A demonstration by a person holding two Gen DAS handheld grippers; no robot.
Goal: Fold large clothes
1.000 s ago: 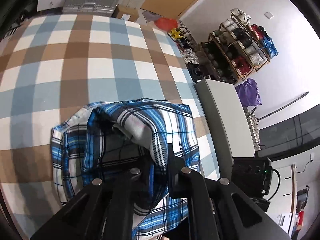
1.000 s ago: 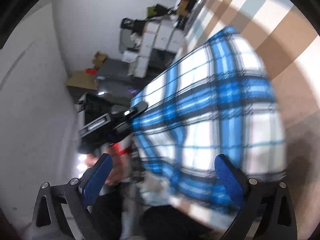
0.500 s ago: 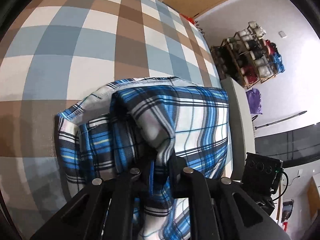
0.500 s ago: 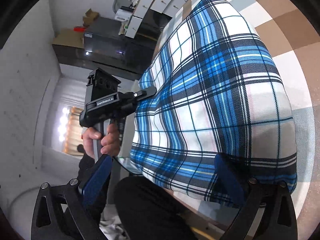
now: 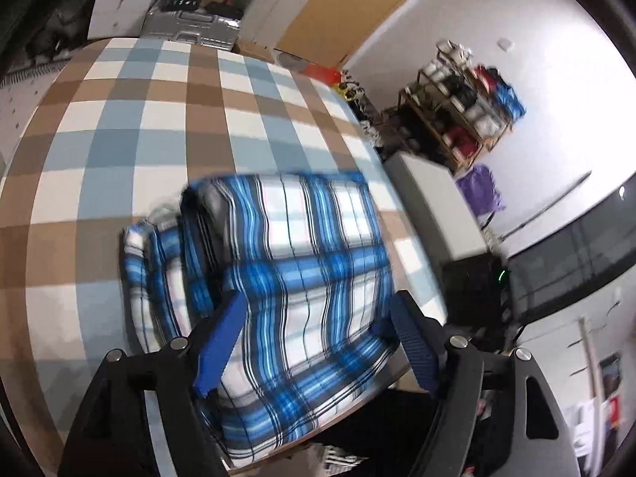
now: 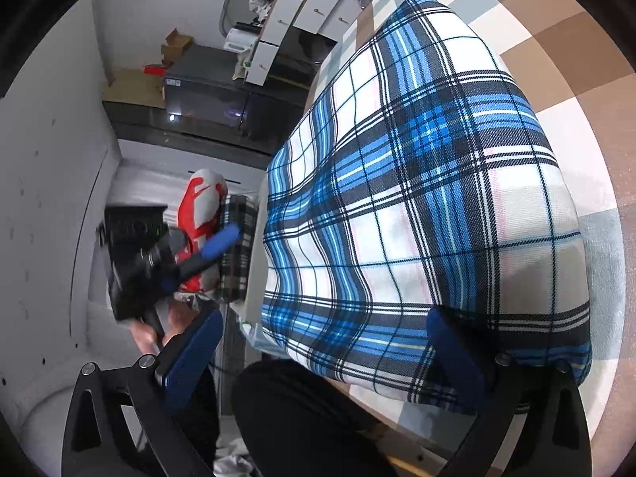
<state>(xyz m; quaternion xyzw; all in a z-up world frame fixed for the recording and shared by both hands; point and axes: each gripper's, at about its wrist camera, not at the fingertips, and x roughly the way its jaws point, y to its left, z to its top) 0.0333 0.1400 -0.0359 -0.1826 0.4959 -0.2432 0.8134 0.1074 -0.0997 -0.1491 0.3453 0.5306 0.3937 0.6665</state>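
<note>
A blue, white and black plaid garment (image 5: 290, 262) lies folded in a compact stack at the near edge of the checked table (image 5: 159, 119). It fills the right wrist view (image 6: 417, 198). My left gripper (image 5: 318, 334) is open and empty, held just above the stack's near side. My right gripper (image 6: 326, 342) is open and empty, its jaws spread wide at the stack's near edge. The left gripper also shows in the right wrist view (image 6: 206, 250), off the table's edge.
A wooden shoe rack (image 5: 457, 119) and a white cabinet (image 5: 433, 206) stand right of the table. A silver suitcase (image 5: 190, 30) and white drawers (image 6: 302, 12) are beyond its far end. A person's dark-clothed lap (image 6: 310, 417) is at the near edge.
My left gripper let go of the plaid fold, opened wide and pulled back. The fold now lies flat on the stack. My right gripper stayed open.
</note>
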